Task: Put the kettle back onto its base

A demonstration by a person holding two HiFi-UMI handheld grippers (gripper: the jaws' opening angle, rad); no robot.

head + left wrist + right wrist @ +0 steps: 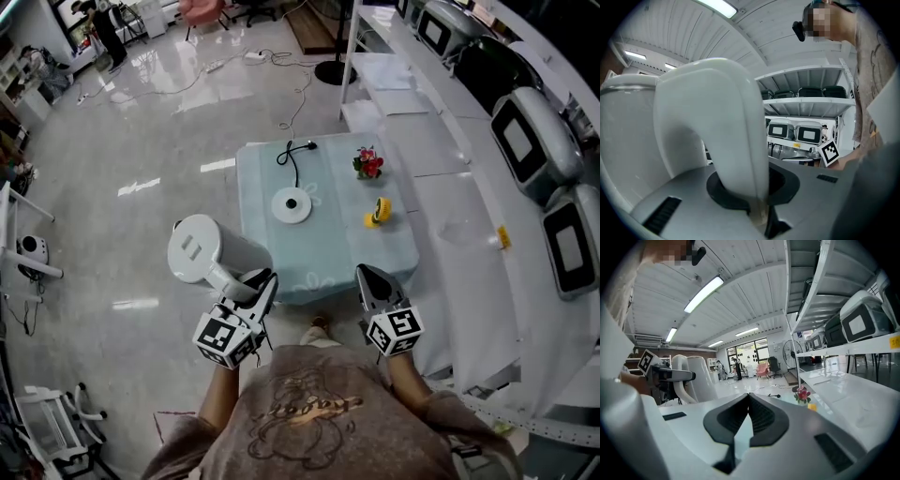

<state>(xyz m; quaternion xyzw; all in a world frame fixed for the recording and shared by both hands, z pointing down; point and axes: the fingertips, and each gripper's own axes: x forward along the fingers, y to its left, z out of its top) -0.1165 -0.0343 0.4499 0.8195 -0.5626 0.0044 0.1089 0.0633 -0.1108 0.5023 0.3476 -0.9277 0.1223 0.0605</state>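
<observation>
I'm in a big open lab or test hall, not a home. Glossy floor [112, 187] with loose cables [305, 92] and white shelves [441, 159] packed with identical screen-fronted machines [525, 141]. Strip lights [704, 294] run along a ribbed ceiling [740, 301].

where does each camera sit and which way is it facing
Head view: on the person's head, steeply down at table, base, left gripper, right gripper; forearms, shirt show.
Left gripper view: on the left gripper, along jaws shut on the handle of the kettle; torso at right.
Right gripper view: on the right gripper, over shut empty jaws across the table; shirt at left.
Shared: kettle in all three.
</observation>
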